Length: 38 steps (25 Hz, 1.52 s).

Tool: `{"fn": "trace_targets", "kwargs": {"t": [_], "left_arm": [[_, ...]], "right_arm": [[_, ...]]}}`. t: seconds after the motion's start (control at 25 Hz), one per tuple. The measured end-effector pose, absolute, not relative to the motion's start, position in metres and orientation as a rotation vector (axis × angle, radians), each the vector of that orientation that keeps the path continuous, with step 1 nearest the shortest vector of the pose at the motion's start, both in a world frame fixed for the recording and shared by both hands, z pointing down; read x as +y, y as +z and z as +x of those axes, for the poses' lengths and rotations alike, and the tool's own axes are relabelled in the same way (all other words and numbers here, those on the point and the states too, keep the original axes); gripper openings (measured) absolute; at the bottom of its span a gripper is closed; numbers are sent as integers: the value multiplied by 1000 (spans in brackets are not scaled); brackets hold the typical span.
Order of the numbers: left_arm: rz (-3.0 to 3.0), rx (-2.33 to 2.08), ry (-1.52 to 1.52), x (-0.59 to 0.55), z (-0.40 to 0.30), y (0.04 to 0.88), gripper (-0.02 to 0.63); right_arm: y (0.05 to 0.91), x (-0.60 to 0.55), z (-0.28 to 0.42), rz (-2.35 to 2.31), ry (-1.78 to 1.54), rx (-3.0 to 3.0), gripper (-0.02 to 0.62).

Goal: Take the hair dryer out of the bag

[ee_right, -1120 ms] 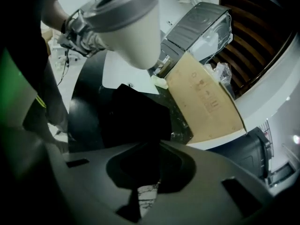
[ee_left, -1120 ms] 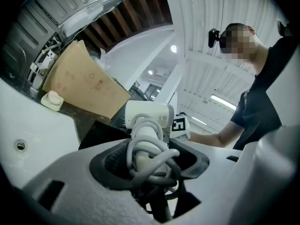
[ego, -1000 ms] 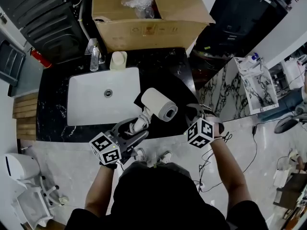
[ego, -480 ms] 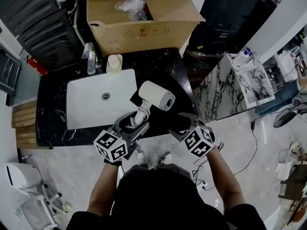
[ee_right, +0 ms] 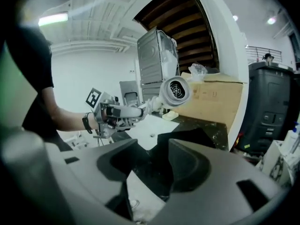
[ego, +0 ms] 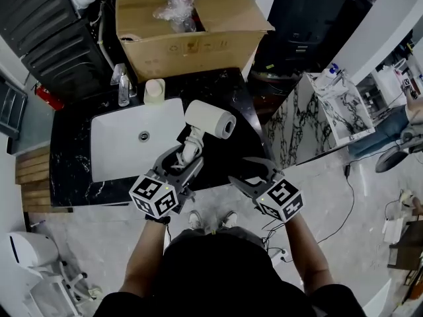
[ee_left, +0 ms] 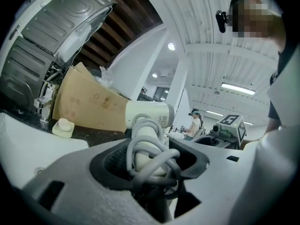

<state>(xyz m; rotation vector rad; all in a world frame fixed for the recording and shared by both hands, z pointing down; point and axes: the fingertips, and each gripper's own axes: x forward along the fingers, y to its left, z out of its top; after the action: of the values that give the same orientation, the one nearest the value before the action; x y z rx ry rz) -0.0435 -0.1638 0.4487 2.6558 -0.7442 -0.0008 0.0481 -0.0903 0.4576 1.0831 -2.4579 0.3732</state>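
A white hair dryer with its grey cord wound round the handle is held up over the counter, barrel toward the box. My left gripper is shut on the handle and cord, and the barrel shows beyond the jaws. The black bag lies slack on the black counter to the right of the sink, below the dryer. My right gripper hovers at the counter's front edge beside the bag. Its jaws are wide and closing a little, with nothing between them. The right gripper view also shows the dryer in the left gripper.
A white sink fills the counter's left part, with a white soap dish and a small bottle behind it. A big open cardboard box stands at the back. A marble partition stands to the right.
The right gripper went from shut to open and drew back from the counter's right edge toward the person, rolling over. The left gripper lifted the dryer slightly.
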Motion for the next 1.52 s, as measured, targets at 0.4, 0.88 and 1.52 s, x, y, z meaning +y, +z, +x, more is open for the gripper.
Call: {"fn": "trace_targets", "kwargs": {"t": [0.4,0.88,1.52], "left_arm": [[2720,-889,-48,-171,-54,424,261],[2665,-1097,-154,-173,-101,410,261],[2613,-1278,-264,-162,-142,380,261]], "right_arm": [[434,-114,70,1366,242,-2415,14],[391,-133,122,1675,107,-2345,12],[375,-123,222,1893,98,-2159,12]]}}
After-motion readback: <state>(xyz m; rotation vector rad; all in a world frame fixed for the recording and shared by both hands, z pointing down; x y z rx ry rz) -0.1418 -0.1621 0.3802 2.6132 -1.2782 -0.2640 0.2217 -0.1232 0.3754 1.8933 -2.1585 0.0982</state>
